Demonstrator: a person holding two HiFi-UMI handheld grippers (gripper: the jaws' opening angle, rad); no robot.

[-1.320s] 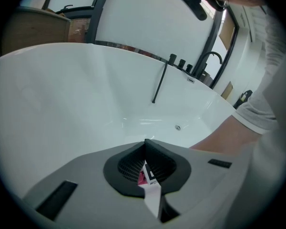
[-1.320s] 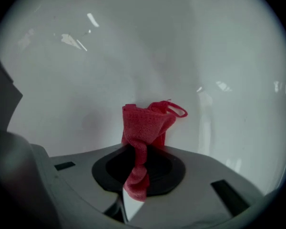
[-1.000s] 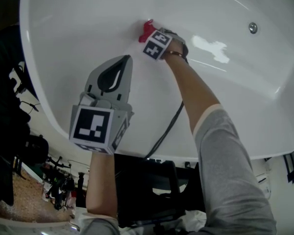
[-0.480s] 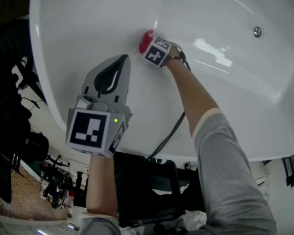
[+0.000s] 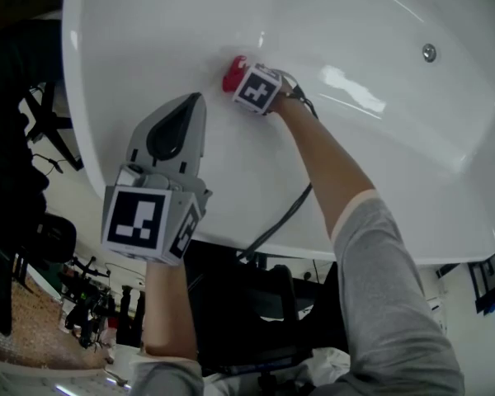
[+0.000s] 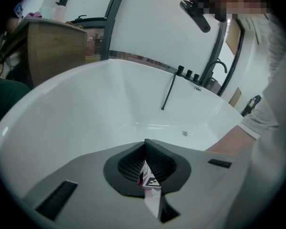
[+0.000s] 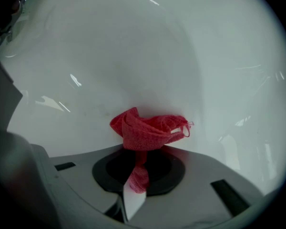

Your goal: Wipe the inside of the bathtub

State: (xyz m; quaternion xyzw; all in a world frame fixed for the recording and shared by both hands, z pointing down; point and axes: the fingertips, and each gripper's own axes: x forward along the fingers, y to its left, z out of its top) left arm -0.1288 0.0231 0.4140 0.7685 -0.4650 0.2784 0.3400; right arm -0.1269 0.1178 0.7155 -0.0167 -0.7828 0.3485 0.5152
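Note:
A white bathtub (image 5: 379, 163) fills the head view, its inner wall glossy. My right gripper (image 5: 241, 79) is shut on a red cloth (image 5: 232, 73), pressed against the tub's inner wall; the right gripper view has the red cloth (image 7: 148, 130) bunched at the jaw tips against the white surface. My left gripper (image 5: 181, 110) is held nearer, over the tub wall, jaws shut with nothing between them. In the left gripper view the left gripper (image 6: 145, 144) points into the tub (image 6: 86, 123).
An overflow fitting (image 5: 429, 53) sits at the tub's upper right. A black cable (image 5: 285, 213) hangs from the right arm. Black taps (image 6: 187, 73) and a black spout (image 6: 169, 90) stand at the tub's far rim. A wooden cabinet (image 6: 52, 46) stands left.
The right gripper with the red cloth has slid a little left along the tub wall. The left gripper has drifted left and slightly down.

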